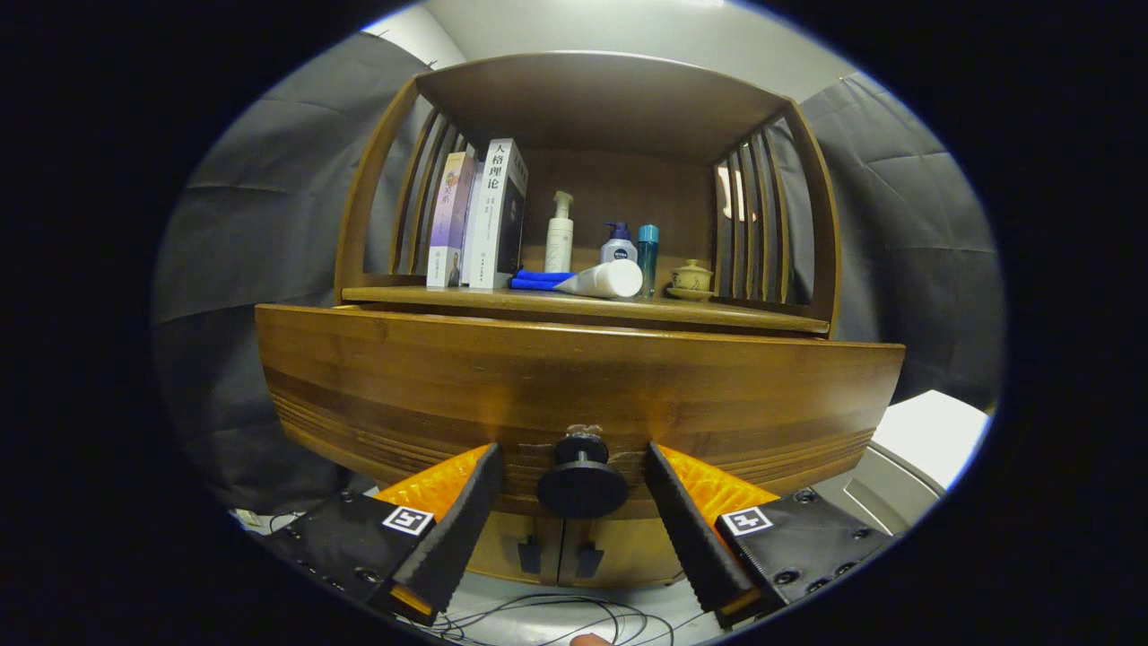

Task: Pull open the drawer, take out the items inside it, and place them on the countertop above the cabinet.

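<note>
Warm brown wood makes up the cabinet, and its drawer front (574,386) spans the scene just ahead of the gripper (574,467). The drawer looks slightly pulled out already, since its top edge stands forward of the desk (717,316) above it, though how far it has travelled cannot be judged from here. Nothing of the drawer's inside is visible, so the items to be taken out remain hidden.

The relation that matters is the black round knob (582,484) and the jaws. The knob sits directly between the 2 fingers, roughly centred, with its stem pointing straight back toward the camera along the line of pull. The jaws are released: each finger stands clear of the knob with an open gap on either side, so nothing is grasped. Closing them here should catch the knob disc; the pull then runs straight back, along the knob's axis.

On the desk above, under the shelf canopy, stand 2 or 3 upright books (475,220), a white pump bottle (560,235), a shorter blue-capped bottle (619,244), a slim teal bottle (647,256) and a small lidded cup on a saucer (691,278). A white tube (601,280) lies on its side on a folded blue cloth (538,280). Free space for the drawer's items looks limited, mostly near the front edge. Below the drawer, 2 cabinet doors (560,547) meet at a pair of dark handles.
</note>
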`<action>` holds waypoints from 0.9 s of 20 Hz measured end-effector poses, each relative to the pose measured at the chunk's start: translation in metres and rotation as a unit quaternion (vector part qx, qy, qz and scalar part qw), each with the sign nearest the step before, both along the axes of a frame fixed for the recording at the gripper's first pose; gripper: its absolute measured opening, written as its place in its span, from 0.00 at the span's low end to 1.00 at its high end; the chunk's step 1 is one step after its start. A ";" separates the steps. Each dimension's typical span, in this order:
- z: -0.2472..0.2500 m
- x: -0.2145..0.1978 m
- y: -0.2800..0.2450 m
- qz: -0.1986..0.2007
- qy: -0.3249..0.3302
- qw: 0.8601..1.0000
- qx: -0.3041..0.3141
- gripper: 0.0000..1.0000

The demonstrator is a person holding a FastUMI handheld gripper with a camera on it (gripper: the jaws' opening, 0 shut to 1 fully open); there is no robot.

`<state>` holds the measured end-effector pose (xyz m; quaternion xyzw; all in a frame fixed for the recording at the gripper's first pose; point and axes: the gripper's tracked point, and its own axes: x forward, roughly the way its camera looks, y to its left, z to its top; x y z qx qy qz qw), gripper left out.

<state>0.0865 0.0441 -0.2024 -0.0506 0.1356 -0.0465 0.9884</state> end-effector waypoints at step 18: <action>-0.006 0.071 -0.003 -0.004 -0.013 1.000 0.002 1.00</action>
